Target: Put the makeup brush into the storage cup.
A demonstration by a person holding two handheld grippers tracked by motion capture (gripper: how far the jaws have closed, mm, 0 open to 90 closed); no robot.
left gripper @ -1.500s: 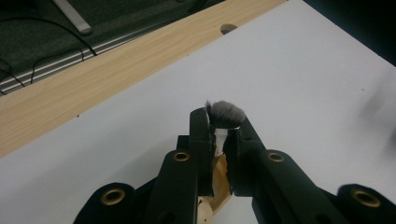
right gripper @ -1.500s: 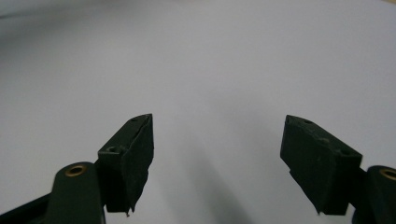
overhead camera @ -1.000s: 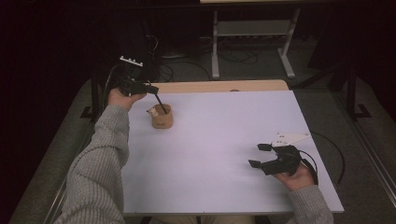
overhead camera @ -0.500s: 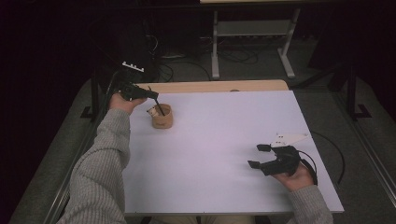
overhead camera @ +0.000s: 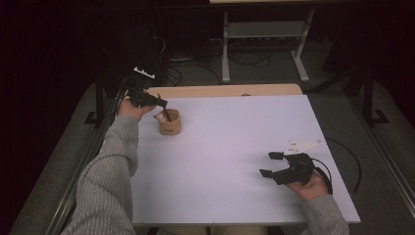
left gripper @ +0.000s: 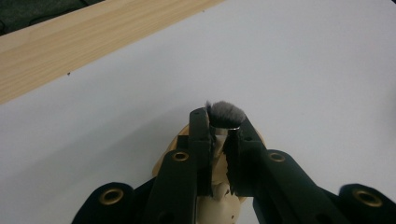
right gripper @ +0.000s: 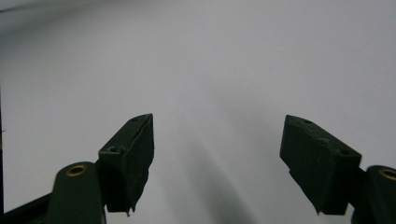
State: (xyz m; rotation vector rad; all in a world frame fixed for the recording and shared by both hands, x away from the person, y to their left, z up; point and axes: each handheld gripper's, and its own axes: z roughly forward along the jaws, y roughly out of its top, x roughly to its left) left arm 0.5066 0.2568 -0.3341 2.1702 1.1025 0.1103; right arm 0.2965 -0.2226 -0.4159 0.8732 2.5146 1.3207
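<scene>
High view: the left gripper (overhead camera: 159, 104) is being held over a small tan cup (overhead camera: 170, 123) at the far-left of the white counter (overhead camera: 235, 147), a dark brush (overhead camera: 166, 114) slanting from it into the cup. The right gripper (overhead camera: 268, 164) is being rested near-right, well apart.

Left gripper view: the brush (left gripper: 225, 114) is being clenched, grey bristles showing past the tips; the cup (left gripper: 219, 196), possibly wooden, is lying below.

Right gripper view: the right gripper (right gripper: 217, 154) is being held released over bare counter.

A table (overhead camera: 235, 161) with a pale, white-looking top carries the scene; a bare wooden strip (overhead camera: 230, 90) runs along its far edge. A small tan cup (overhead camera: 170, 123) stands directly on the white top, near that strip, toward the table's left side.
</scene>
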